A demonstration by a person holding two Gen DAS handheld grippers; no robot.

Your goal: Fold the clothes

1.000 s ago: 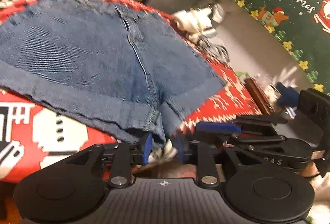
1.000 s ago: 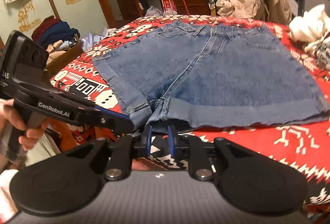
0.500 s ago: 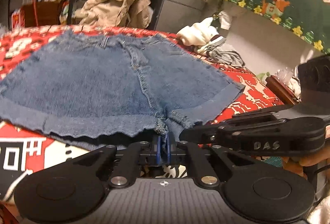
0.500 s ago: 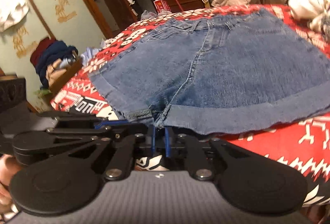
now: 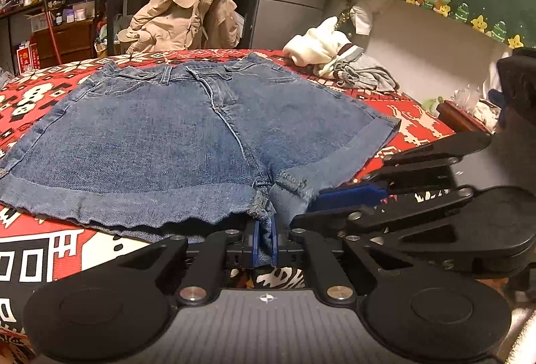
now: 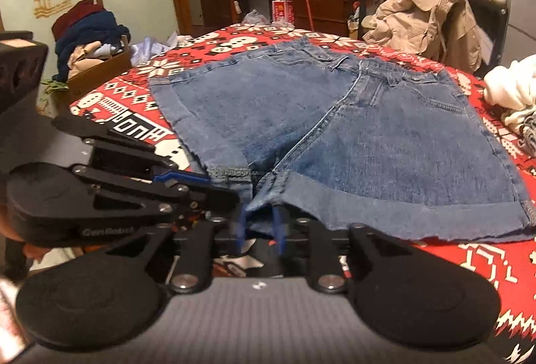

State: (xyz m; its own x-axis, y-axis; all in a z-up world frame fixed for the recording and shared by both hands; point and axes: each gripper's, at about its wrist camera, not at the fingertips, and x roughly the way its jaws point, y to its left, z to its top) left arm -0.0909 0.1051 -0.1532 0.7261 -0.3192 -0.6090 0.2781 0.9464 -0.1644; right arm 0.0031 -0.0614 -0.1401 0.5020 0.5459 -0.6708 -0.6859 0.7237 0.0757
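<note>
**Both Grippers Met at the Crotch of the Shorts**

Jaws on the left gripper [image 5: 264, 245] were squeezed tight on the denim shorts [image 5: 187, 136], pinching the cloth at the crotch between the two blue pads. A second before, those jaws stood apart with the cloth only between them; they had closed by half a second before.

Jaws on the right gripper [image 6: 259, 228] had just been opening. Half a second before they were pressed together at the hem. Now the blue fingers [image 6: 278, 225] stood apart, with the edge of the shorts hanging loose between them, so the right gripper was let go.

The two grippers sat just beside each other at the near edge of the shorts. In the left view the right gripper lay on its side at the right, lower in the picture than before.

The shorts lay flat and spread out on the red patterned blanket [image 5: 40, 250], with the rolled leg hems near and the waistband far. The view had also turned more level than a second before.

Past the shorts, a white and grey pile of clothes [image 5: 338, 59] sat on the blanket. Farther back, a tan coat [image 5: 187, 12] hung over a chair.
</note>
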